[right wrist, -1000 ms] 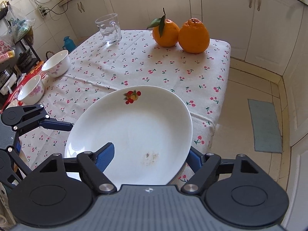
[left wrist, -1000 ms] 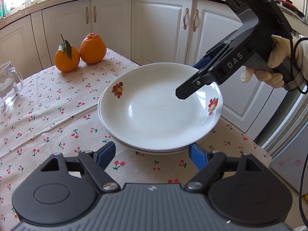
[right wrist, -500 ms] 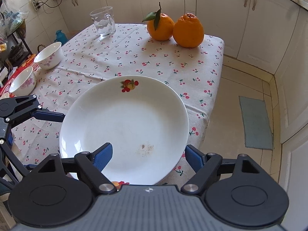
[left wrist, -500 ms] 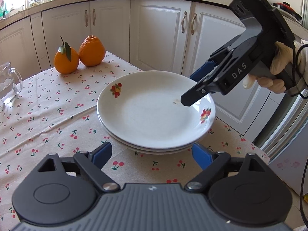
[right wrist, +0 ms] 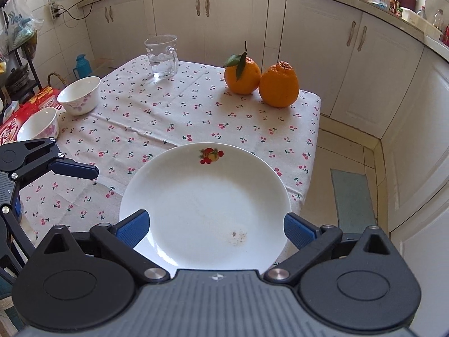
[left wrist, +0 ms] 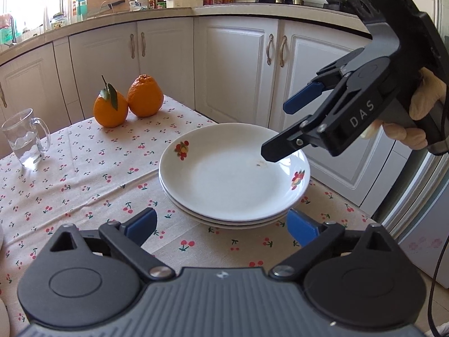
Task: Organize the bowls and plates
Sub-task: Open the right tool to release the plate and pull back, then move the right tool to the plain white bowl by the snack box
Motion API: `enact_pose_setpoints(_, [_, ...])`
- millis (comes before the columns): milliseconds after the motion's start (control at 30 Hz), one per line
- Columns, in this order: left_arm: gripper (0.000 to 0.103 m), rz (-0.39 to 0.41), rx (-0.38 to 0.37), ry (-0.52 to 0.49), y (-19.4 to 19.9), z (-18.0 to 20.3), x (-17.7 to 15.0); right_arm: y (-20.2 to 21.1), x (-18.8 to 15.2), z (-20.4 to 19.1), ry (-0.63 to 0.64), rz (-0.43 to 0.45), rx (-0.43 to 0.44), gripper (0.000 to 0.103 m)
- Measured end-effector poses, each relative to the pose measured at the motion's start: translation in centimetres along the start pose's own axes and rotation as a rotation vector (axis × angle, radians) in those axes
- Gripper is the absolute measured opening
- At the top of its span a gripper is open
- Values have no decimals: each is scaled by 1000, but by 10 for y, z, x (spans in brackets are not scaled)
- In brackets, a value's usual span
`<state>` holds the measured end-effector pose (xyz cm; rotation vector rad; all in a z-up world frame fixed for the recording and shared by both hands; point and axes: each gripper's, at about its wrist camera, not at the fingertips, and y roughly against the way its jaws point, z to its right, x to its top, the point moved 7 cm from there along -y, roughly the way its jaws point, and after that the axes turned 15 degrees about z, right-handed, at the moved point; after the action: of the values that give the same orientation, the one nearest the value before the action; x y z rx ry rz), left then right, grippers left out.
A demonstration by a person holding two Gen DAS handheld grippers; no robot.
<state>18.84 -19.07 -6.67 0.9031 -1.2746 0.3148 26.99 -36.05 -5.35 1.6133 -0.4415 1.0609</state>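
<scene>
Plates (left wrist: 233, 185): three stacked; two bowls (right wrist: 80, 95), two oranges (right wrist: 277, 84), one mug (right wrist: 162, 56). Your left gripper (left wrist: 221, 224) and right gripper (right wrist: 216, 229) have just been opening, both spread, gripping nothing.

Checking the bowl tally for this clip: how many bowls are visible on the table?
2. Both sit at the table's left edge in the right wrist view: one bowl farther back, level with the glass mug, the other bowl nearer the camera, beside it. More may lie outside the frame.
</scene>
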Motion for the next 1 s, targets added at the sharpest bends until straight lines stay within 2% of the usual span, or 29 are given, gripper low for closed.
enact_pose_setpoints(267, [99, -10, 2, 29, 18, -8, -4, 16, 9, -41, 44, 52, 3, 103])
enact_pose_setpoints(500, [99, 54, 40, 17, 64, -20, -7, 19, 9, -76, 75, 63, -18, 103])
enact_pose_setpoints(800, [99, 70, 196, 48, 133, -54, -33, 16, 5, -124, 89, 89, -71, 103])
enact_pose_setpoints(1000, [99, 52, 318, 58, 177, -82, -55, 9, 0, -171, 134, 109, -31, 103])
